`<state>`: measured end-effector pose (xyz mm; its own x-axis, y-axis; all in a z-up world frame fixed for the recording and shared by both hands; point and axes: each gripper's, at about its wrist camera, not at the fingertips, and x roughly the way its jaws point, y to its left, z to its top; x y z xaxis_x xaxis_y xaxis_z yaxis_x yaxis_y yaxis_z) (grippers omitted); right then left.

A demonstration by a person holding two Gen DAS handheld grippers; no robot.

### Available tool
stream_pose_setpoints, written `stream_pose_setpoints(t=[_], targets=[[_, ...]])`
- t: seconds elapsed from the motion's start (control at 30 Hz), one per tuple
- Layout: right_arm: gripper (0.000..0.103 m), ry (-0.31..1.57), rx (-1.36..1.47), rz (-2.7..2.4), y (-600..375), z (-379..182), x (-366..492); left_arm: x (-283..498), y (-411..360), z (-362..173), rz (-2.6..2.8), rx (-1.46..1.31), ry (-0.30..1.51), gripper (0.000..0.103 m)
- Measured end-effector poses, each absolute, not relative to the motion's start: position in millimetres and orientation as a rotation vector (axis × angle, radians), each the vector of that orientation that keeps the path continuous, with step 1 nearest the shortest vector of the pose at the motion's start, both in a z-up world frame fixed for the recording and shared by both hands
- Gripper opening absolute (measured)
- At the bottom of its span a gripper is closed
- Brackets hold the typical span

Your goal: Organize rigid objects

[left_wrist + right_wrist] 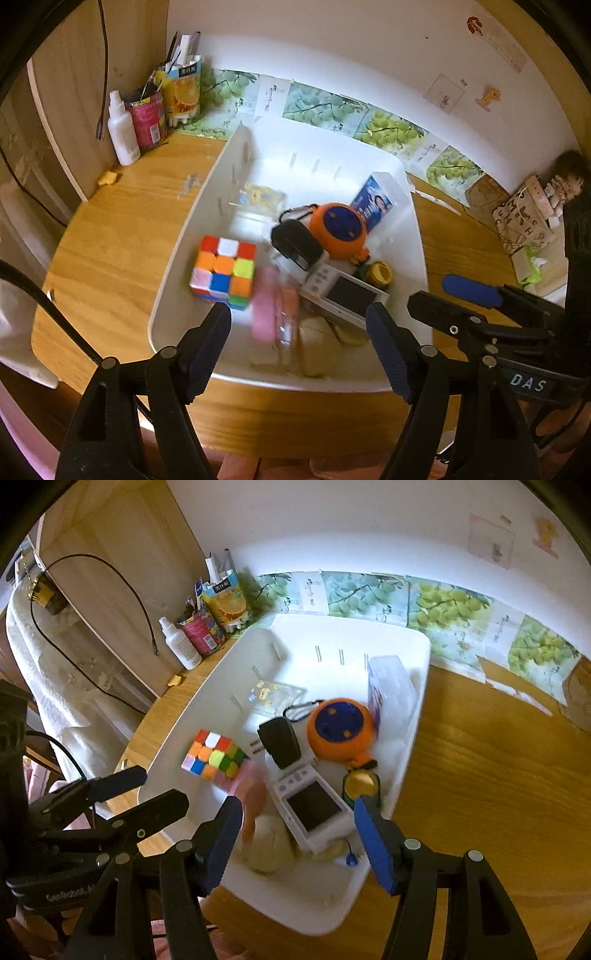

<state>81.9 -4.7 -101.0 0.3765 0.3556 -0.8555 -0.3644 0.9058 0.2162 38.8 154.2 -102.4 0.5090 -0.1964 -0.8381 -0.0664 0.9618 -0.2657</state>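
Observation:
A white bin (173,280) (417,709) stands on the wooden table. It holds a Rubik's cube (223,271) (212,757), a black adapter (295,242) (279,742), an orange and blue round toy (341,229) (341,729), a white handheld device (341,291) (314,808), a yellow-lidded jar (380,273) (362,781), a blurred pink object (269,310) (253,794), a beige object (317,343) (269,845) and a white box (375,201) (389,686). My left gripper (299,317) (144,790) is open and empty above the bin's near edge. My right gripper (299,812) (450,291) is open and empty over the bin.
A white spray bottle (122,129) (181,642), a pink can (147,118) (201,631) and an orange juice carton with pens (184,92) (227,602) stand at the back left. Grape posters line the wall (332,107). A patterned bag (524,221) sits at the right.

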Motion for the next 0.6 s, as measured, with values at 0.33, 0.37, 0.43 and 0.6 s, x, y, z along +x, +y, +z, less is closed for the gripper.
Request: stream_pose_setpoints(t=[0.33,0.37,0.43,0.6], targets=[[0.076,1.089,0.065,0.388,-67.5,-99.6,56.6,40.1,114.7,-98.3,-0.085,-0.285,1.086,0.079],[0.076,1.087,0.070,0.378,-74.3,-98.4,54.9,40.4,109.7,-94.9,-0.083,-0.274,1.080,0.079],[0.078,1.074,0.086,0.354,-90.7,-95.0,50.5,42.4,97.1,-86.5,-0.088,-0.235,1.063,0.079],[0.081,1.056,0.073,0.284,-121.5,-90.3,42.2,44.9,72.0,-72.5,-0.073,-0.146,1.025,0.079]])
